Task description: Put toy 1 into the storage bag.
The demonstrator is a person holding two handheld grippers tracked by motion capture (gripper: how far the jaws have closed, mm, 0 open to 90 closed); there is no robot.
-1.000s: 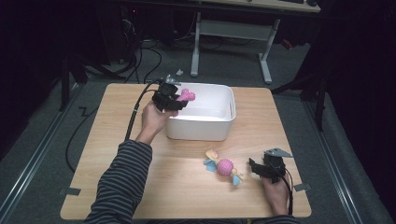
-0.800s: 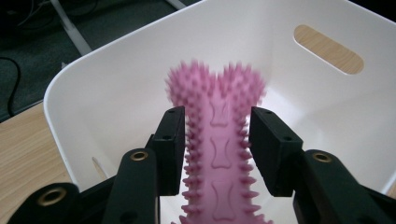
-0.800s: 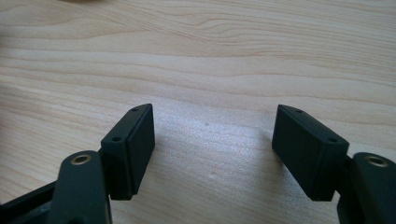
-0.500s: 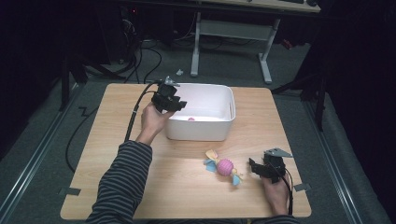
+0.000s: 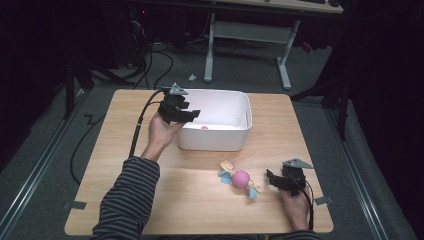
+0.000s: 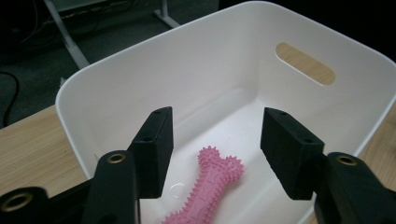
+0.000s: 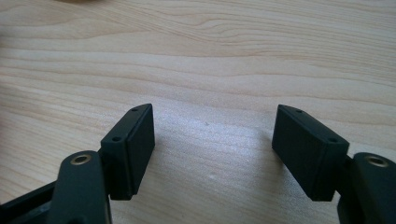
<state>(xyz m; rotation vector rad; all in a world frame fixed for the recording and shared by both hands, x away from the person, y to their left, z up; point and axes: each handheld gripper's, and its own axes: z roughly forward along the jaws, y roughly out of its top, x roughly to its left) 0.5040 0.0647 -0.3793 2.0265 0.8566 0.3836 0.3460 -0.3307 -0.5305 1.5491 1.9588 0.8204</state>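
Jaws of the left gripper point(image 6: 212, 154) have just been opening and now stand apart over the near left rim of the white bin point(image 5: 246, 114), with nothing between the pads. A second ago, in the high view, the pink spiked bone toy point(image 6: 205, 189) was raised in that gripper above the bin; it now lies loose on the bin floor, seen directly below the spread jaws in the left gripper view and as a pink speck point(image 5: 204, 127) from above. The release looks complete, so this toy can be counted as delivered.

Across the table, the right gripper point(image 5: 274, 178) rests low near the front right corner, its jaws wide apart over bare wood and gripping nothing. It has kept the same spot through the drop. Just beside it, to its left, lies a pink ball toy with yellow and blue cloth ends point(image 5: 240, 179), untouched on the tabletop and well apart from the bin. That toy is probably next, and the open right gripper is the one best placed to take it.

The light wooden table point(image 5: 195, 200) bears only the bin and the ball toy. The person's striped sleeve point(image 5: 131, 197) comes in from below. Around the table the room is dark: grey floor, trailing black cables point(image 5: 90, 135), and a white-legged desk frame point(image 5: 247, 35) behind.
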